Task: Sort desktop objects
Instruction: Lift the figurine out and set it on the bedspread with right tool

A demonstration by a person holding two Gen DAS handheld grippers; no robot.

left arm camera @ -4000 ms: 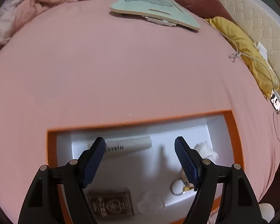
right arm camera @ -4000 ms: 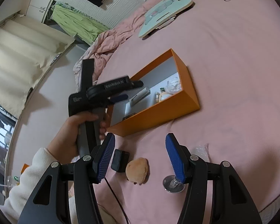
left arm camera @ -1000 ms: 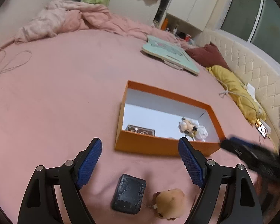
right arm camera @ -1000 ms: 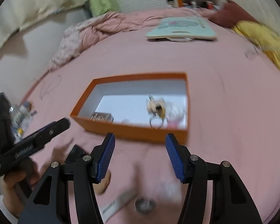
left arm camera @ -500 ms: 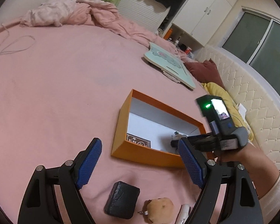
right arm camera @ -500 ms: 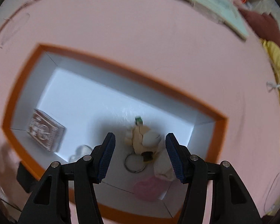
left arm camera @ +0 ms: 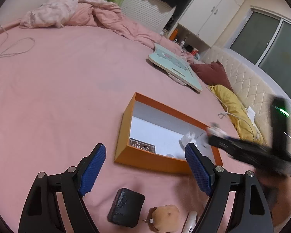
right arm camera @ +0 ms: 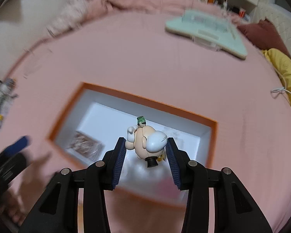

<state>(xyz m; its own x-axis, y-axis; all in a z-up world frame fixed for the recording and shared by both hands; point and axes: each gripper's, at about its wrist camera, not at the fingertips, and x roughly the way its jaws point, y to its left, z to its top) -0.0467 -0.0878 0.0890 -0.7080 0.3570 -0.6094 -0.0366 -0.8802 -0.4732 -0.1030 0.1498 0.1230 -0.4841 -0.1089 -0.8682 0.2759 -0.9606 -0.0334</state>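
Right gripper (right arm camera: 145, 153) pinching a small cartoon figurine (right arm camera: 145, 141) between its blue pads (right arm camera: 119, 160), holding it above the open orange box (right arm camera: 213, 134); figurine lying tilted in the grip, pale head and white cap turned toward the camera, a tiny green piece (right arm camera: 140, 119) sticking out at its far end and a black peg (right arm camera: 151, 163) pointing near. Showing through the blur below it, the box's white floor, with a brown patterned packet (right arm camera: 86, 147) lying in the near-left corner.

Left gripper (left arm camera: 145, 170) hovering with fingers spread wide and gripping nothing, pointing over the pink bedsheet (left arm camera: 58, 97) just near of the box (left arm camera: 124, 136). Lying between and below its fingers, on the sheet: a dark square case (left arm camera: 126, 207), just right of it a tan plush keychain (left arm camera: 164, 216), and further right a white tube (left arm camera: 190, 223) partly cut off by the frame edge. Sitting inside the box in this view, the dark patterned packet (left arm camera: 142, 145) near-left and something white (left arm camera: 187, 138) toward the right end, too blurred to identify. Smearing across the right side, the other handheld gripper body (left arm camera: 252, 153), dark with a green light.

Lying far across the sheet, a mint-green board (left arm camera: 174, 71); further right, a maroon cushion (left arm camera: 211, 72) and yellow cloth (left arm camera: 232, 104); far left, a crumpled pink quilt (left arm camera: 77, 13) and a looped cord (left arm camera: 15, 48).
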